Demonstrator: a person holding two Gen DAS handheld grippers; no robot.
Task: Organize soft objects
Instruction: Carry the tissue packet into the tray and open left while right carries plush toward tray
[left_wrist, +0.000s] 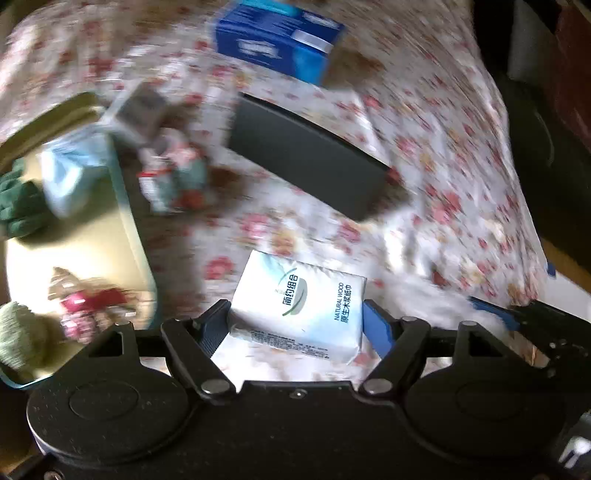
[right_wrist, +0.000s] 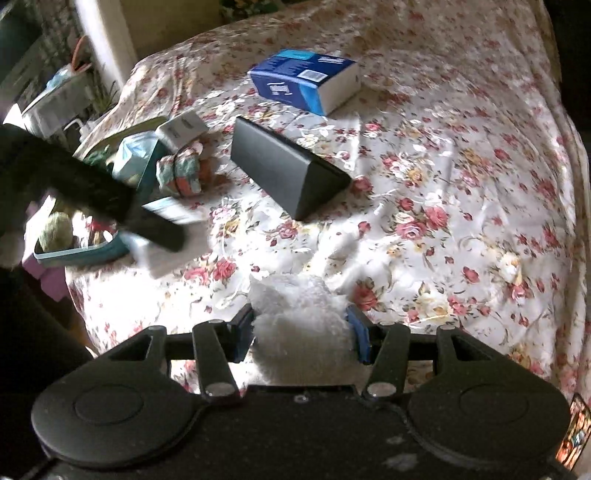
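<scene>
Gripping tissue pack (left_wrist: 299, 314) in left gripper (left_wrist: 297, 325) fingers | right gripper (right_wrist: 301, 332) fingers clamp white fluffy cloth (right_wrist: 299, 317) | over floral bed (right_wrist: 443, 184)

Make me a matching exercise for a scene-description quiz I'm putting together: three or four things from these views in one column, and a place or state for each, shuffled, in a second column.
Things:
1. tissue pack
2. white fluffy item
3. blue box
4. grey box

Places or states:
A. lying on the floral sheet, farthest from the cameras
B. held between the jaws of the right gripper
C. lying mid-bed, dark and plain
D. held between the jaws of the left gripper

Pairs: 1-D, 2-B, 3-A, 4-C
</scene>
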